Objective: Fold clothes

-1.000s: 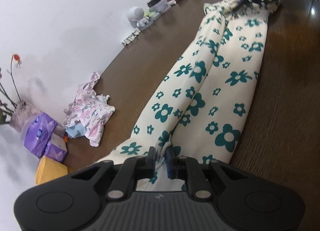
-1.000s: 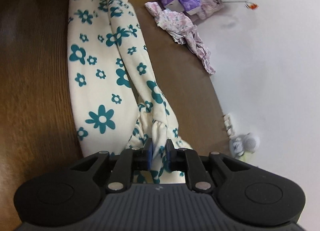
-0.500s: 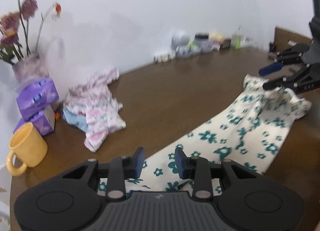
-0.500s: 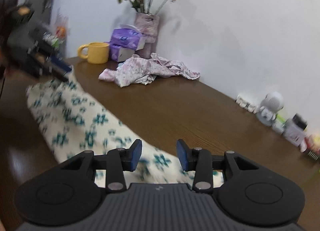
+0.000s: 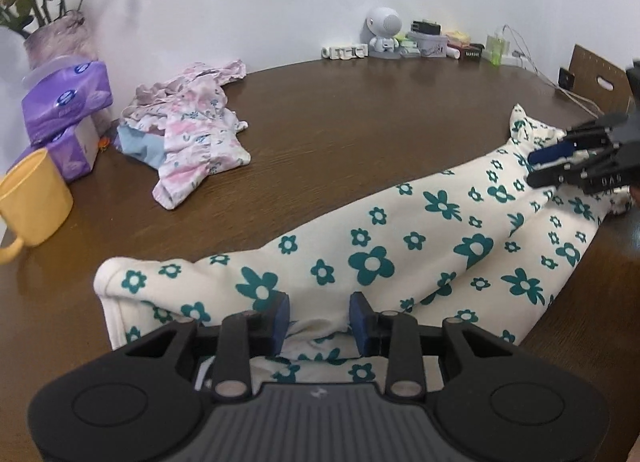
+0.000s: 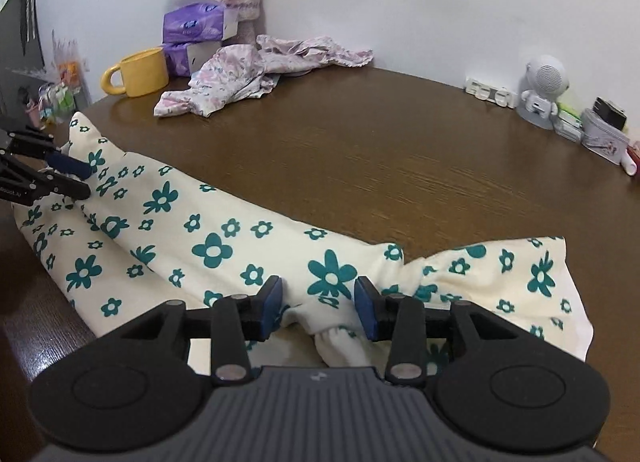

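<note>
A cream garment with teal flowers (image 5: pixel 400 246) lies stretched lengthwise across the brown table (image 5: pixel 360 121), folded along its length. My left gripper (image 5: pixel 319 318) hovers over its near end with its jaws apart; a ridge of cloth sits between the pads, which do not press on it. At the far end my right gripper (image 5: pixel 532 169) hangs just above the cloth. In the right wrist view the garment (image 6: pixel 200 238) runs away to the left, my right gripper (image 6: pixel 319 304) stands open over a bunched hem, and my left gripper (image 6: pixel 89 181) shows at the far end.
A crumpled pink floral garment (image 5: pixel 192 129) lies behind. A yellow mug (image 5: pixel 32 201), purple tissue packs (image 5: pixel 68 101) and a vase of flowers (image 5: pixel 60 37) stand at the left. A white toy robot (image 5: pixel 384 33) and small clutter line the back wall.
Both grippers were shut on the garment's ends and have let go, their jaws now apart. Both views have rolled upright, and the garment lies flat on the table.
</note>
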A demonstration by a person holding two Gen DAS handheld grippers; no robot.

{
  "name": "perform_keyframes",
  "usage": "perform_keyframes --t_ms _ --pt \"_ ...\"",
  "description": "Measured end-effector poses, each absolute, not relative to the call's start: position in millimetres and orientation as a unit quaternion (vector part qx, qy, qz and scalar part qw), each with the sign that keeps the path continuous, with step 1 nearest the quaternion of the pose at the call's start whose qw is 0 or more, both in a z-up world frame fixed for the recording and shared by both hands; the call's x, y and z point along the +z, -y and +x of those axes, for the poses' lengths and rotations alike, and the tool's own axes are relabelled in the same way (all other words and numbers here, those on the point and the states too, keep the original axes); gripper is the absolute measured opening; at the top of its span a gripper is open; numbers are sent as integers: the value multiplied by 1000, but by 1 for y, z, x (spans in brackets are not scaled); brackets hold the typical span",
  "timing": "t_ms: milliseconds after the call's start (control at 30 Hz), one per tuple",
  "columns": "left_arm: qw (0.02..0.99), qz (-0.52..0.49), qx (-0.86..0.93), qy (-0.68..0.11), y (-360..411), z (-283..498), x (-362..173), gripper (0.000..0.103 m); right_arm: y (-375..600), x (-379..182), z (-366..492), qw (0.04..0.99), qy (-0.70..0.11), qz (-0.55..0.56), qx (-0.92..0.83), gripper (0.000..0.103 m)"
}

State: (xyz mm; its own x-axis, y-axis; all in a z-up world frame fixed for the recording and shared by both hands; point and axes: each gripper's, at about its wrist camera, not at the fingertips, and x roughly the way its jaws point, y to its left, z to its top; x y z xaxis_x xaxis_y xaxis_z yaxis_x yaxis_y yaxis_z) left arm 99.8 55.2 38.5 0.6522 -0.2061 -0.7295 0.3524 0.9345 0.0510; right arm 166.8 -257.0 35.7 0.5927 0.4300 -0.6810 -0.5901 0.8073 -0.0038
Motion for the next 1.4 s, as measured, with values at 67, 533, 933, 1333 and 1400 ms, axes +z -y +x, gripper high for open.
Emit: perform_keyframes --t_ms 67,533,933,1333,1400 --pt "905 90 -154 -386 -57 99 42 32 258 34 162 888 -341 -117 285 40" --pt "890 96 -126 -429 -112 136 50 26 255 32 157 893 -331 -125 277 41" --pt "910 49 -131 -390 -134 109 40 28 257 30 157 898 -328 -110 274 41" --pt "902 119 -191 -368 -68 117 62 29 257 29 155 899 -325 -110 273 42" --pt "893 122 -194 -387 -61 121 52 29 257 29 155 899 -324 -109 274 42"
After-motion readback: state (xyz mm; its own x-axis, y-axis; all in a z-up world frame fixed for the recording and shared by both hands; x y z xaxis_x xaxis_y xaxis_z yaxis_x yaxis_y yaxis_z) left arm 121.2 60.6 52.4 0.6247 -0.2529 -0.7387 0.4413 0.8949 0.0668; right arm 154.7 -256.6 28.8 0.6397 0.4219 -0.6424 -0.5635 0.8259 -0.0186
